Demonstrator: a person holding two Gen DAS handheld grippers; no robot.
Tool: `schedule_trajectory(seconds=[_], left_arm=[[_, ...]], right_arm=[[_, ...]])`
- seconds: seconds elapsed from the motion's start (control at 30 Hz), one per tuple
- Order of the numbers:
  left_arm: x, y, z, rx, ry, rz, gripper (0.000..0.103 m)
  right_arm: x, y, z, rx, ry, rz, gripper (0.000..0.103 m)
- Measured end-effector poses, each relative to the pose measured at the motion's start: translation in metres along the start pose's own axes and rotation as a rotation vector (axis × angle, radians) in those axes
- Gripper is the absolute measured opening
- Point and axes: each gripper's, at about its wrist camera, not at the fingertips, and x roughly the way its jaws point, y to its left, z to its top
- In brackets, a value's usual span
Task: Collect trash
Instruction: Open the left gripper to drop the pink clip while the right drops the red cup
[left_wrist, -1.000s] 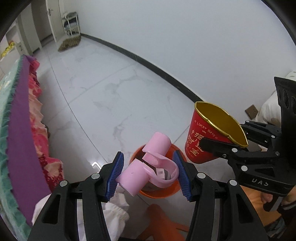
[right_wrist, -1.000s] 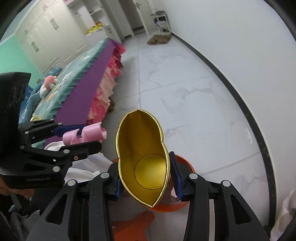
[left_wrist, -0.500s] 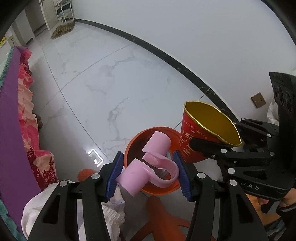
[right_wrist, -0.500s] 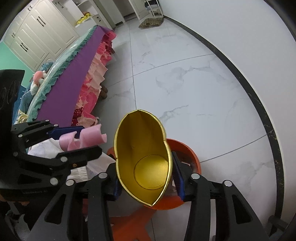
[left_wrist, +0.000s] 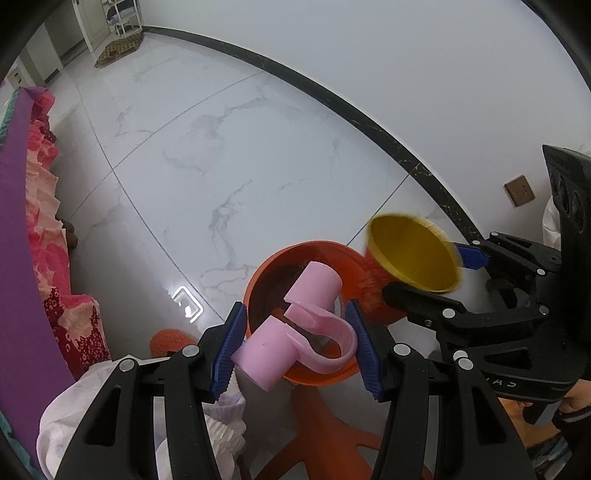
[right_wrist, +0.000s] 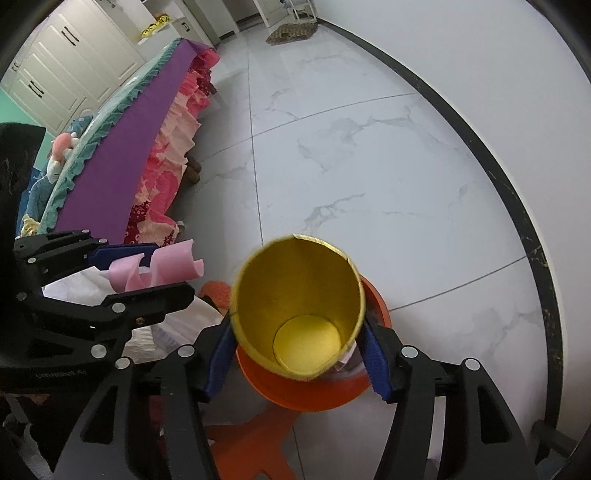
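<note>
Both tools hang over an orange bin (left_wrist: 258, 280) that stands on the white marble floor (left_wrist: 207, 155). Left tool (left_wrist: 295, 347) is clamped on a curled pink piece of trash (left_wrist: 295, 332), its blue pads pressing either side, directly above the bin's mouth. Right tool (right_wrist: 295, 350) has its jaws opening around a red paper cup with a gold lining (right_wrist: 299, 295); the cup sits blurred between the pads, upright, over the bin's rim (right_wrist: 380, 306), and whether the pads touch it I cannot tell. A bed with a purple cover (right_wrist: 122, 155) lies off to the left.
</note>
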Motion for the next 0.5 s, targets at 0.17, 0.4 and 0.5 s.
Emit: schedule_trajectory(seconds=[0.17,0.4,0.5], left_arm=[[0.003,-0.004,0.001,0.011,0.006,-0.002,0.057],[0.006,-0.010,-0.001,0.033,0.016,0.005,0.057],[0.007,-0.011,-0.001,0.044,0.016,0.004,0.063]], right_arm=[[-0.001,-0.005,-0.003,0.007,-0.001,-0.011,0.063],[-0.004,-0.013,-0.005,0.024,-0.002,-0.026,0.063],[-0.005,-0.017,-0.006,0.034,-0.006,-0.032,0.063]])
